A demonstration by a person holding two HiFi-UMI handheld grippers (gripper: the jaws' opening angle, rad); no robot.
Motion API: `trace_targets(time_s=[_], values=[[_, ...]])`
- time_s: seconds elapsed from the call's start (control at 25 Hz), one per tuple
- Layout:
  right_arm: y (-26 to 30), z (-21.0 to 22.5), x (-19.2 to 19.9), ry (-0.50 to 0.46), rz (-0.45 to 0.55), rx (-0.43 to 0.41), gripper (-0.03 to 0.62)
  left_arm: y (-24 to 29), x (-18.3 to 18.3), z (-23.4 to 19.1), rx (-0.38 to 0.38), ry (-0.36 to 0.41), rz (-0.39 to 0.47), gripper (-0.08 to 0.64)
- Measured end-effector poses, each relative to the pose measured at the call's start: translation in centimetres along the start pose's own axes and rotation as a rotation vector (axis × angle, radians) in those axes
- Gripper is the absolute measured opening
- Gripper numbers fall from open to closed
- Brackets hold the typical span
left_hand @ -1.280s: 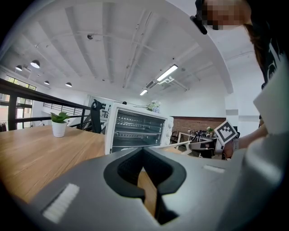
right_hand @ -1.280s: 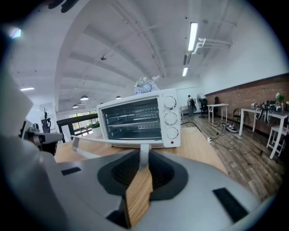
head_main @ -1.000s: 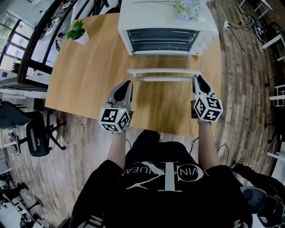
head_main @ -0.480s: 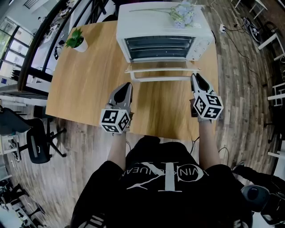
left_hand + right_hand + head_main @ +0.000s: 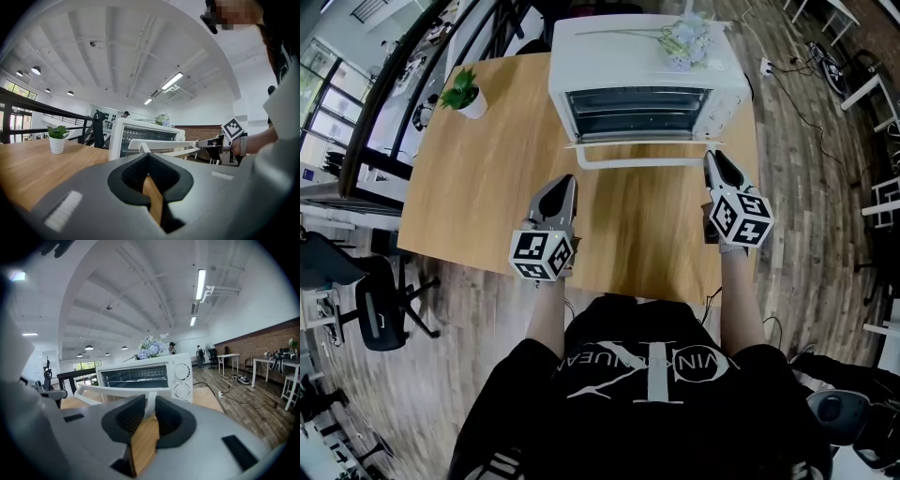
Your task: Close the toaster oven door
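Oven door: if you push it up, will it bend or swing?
The oven door probably swings up stiffly in one piece, since it looks hinged at the toaster oven's bottom edge. It seems light: thin frame, slim handle. Pushed hard, the toaster oven might slide on the smooth table.

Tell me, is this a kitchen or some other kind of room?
Probably an office or lab workspace, not a kitchen. The toaster oven sits on a plain wooden table, an office chair stands nearby, and more desks line a brick wall.
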State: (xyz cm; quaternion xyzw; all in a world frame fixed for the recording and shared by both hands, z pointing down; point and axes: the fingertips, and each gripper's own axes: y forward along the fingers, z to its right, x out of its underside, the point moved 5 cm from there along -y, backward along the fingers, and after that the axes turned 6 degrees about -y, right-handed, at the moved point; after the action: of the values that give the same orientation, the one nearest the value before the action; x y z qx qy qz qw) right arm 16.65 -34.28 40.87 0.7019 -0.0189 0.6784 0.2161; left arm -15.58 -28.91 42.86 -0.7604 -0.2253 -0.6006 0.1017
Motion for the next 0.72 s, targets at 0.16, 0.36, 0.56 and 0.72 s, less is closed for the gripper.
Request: trace_targets(time_s=[0.16, 0.36, 0.56, 0.72], values=[[0.5, 0.2, -0.8, 0.004, 0.009, 0.006, 0.051, 0.4, -0.4, -0.4, -0.001, -0.002, 0.003, 0.011], [1.2, 0.2, -1.6, 0.007, 0.007, 0.006, 0.051, 0.7, -0.8, -1.1, -0.004, -0.01, 0.006, 0.011], [1.7, 0.5, -2.5, 0.004, -0.011, 0.012, 0.051, 1.1, -1.6, -1.2, -0.006, -0.019, 0.005, 0.011], [2.3, 0.7, -3.3, -0.001, -0.028, 0.015, 0.051, 1.5, -2.6, -1.5, -0.015, -0.027, 0.004, 0.011]])
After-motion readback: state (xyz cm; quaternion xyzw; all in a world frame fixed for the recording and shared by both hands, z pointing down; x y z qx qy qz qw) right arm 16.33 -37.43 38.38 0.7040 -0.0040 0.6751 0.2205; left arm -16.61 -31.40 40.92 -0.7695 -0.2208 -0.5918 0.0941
